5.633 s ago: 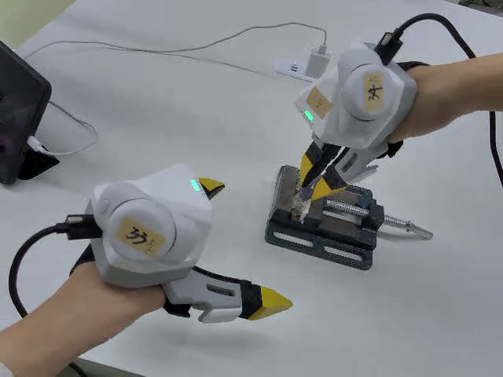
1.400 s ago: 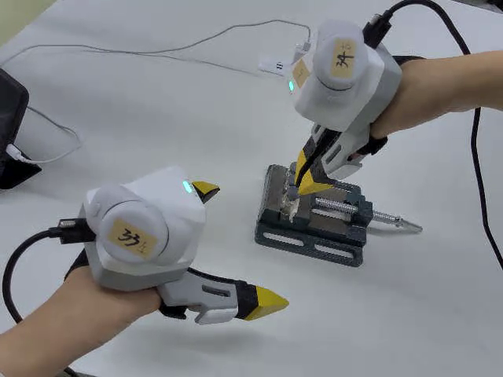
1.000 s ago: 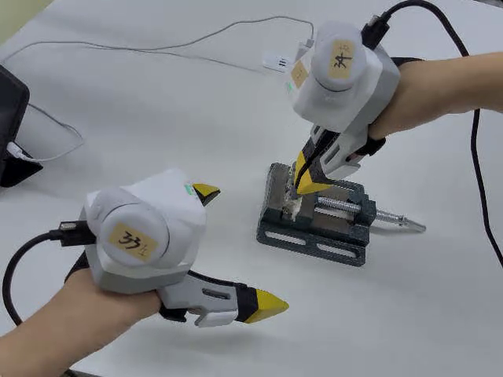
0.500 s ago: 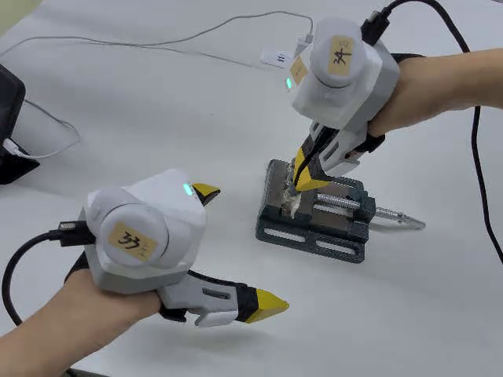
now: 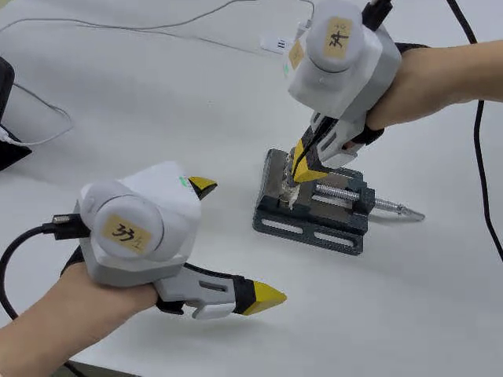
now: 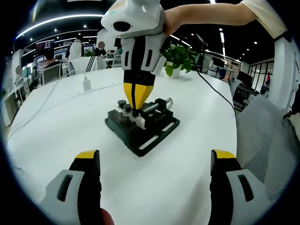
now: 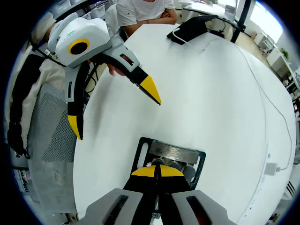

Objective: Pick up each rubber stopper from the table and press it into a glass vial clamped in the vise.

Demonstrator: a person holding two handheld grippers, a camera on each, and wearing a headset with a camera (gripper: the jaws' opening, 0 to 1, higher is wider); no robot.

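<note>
Stoppers (image 6: 122, 102), small, dark and round, cap the clear glass vials (image 5: 289, 196), which stand in a row between the jaws of the black vise (image 6: 150, 136) on the white table (image 5: 157, 118). The right gripper (image 5: 301, 171) points down at the row of vials, its yellow tips pressed together; whether they touch a stopper I cannot tell. The left gripper (image 5: 235, 239) hovers well apart from the vise, fingers spread wide, holding nothing.

White table (image 5: 157, 94); behind, dim office, ceiling strip lights (image 6: 61, 19), perhaps desks.
</note>
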